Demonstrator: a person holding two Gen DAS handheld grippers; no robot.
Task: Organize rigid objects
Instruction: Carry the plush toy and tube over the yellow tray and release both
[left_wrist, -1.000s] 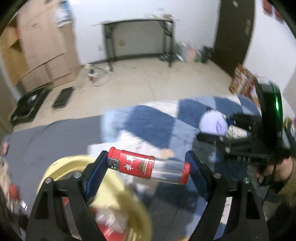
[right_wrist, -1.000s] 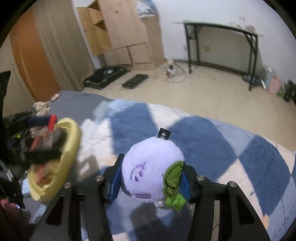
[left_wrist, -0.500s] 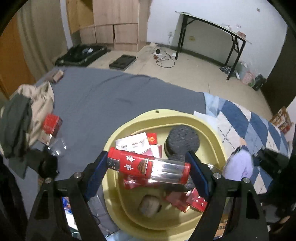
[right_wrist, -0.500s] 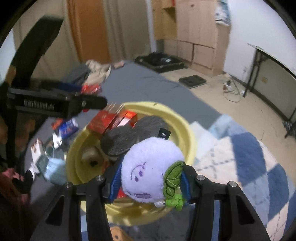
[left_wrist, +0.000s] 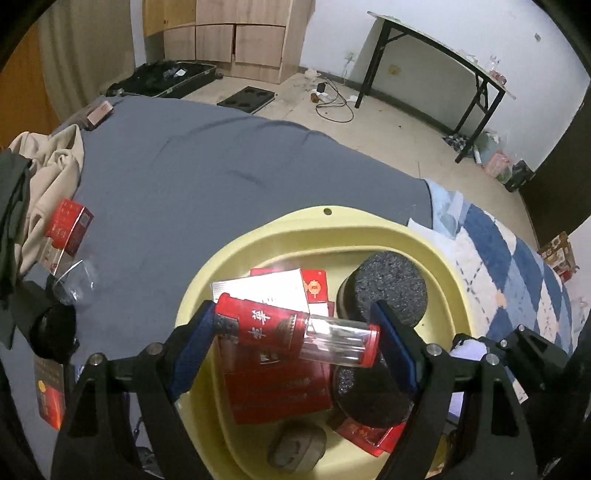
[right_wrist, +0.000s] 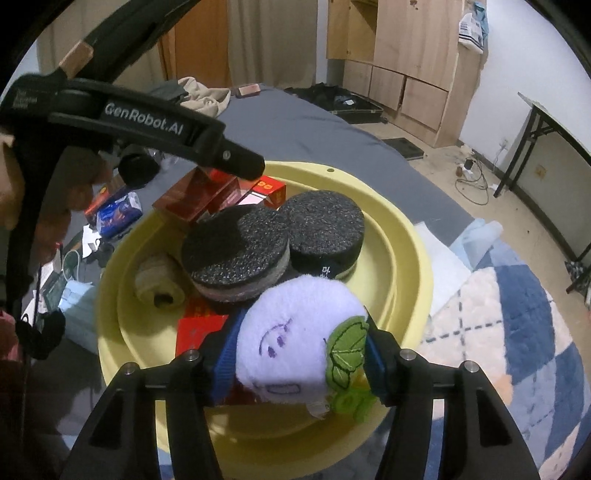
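**Both grippers loaded over the yellow basin**

Your left gripper (left_wrist: 297, 338) has its fingers clamped end to end on a red-labelled clear plastic tube with red caps (left_wrist: 295, 334), which lies crosswise between the blue pads and tilts slightly down to the right. It hangs above the round pale-yellow plastic basin (left_wrist: 369, 230) that sits on the grey bed sheet (left_wrist: 207, 166).

Your right gripper (right_wrist: 299, 356) carries a round lilac plush toy with a green felt leaf (right_wrist: 299, 336). Its fingers are easing apart, yet the blue pads touch the plush on both sides and it sits between them, over the near part of the basin.

In the basin lie two black foam discs (right_wrist: 236, 245), one overlapping the other, several red cardboard boxes (left_wrist: 277, 391), a white card (left_wrist: 266, 288) and a tan rolled cloth (right_wrist: 159, 282).

Outside the basin, on the sheet to the left, you have a red box (left_wrist: 70, 223), a crumpled clear plastic wrapper (left_wrist: 74, 277) and a beige garment (left_wrist: 51, 162). A blue-and-cream checked blanket (right_wrist: 517, 332) lies just to the right of the basin. From the right wrist camera, the left gripper's black body crosses the upper left, above the far rim.
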